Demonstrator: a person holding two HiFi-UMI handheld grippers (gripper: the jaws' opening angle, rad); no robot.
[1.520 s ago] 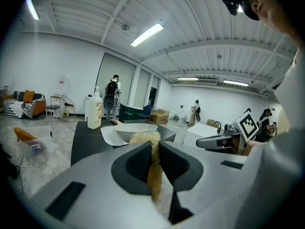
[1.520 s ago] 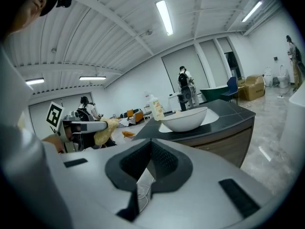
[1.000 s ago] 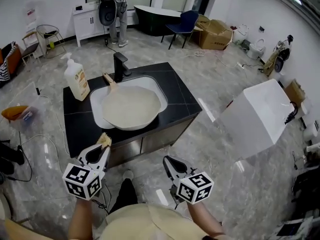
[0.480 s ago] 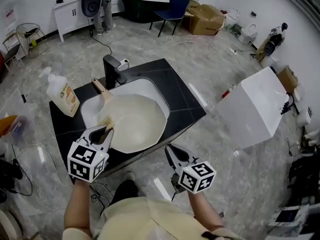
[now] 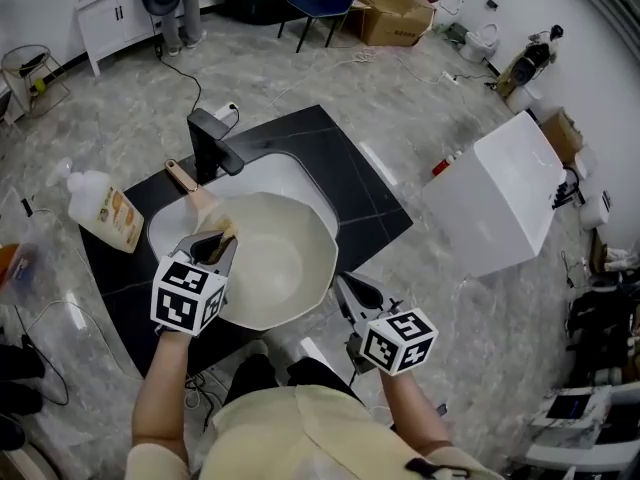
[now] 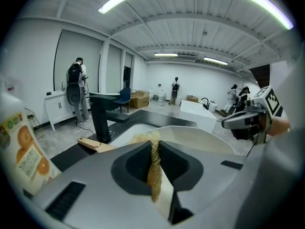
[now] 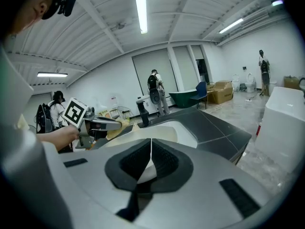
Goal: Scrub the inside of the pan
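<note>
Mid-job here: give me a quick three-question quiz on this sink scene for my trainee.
1. True or false: the left claw is empty.
2. Where is the pan relative to the sink? A) in it B) beside it C) under it
3. Fill in: in the head view, the soap bottle is to the ___ of the faucet.
Key: 1 false, it pinches a scrub pad; 2 A; 3 left.

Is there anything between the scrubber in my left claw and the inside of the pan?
Nothing visible. The left claw, shut on the scrubber, is at the pan's left rim, and the pan's inside is bare. The faucet stands beyond the pan, and the right claw sits outside its near rim.
</note>
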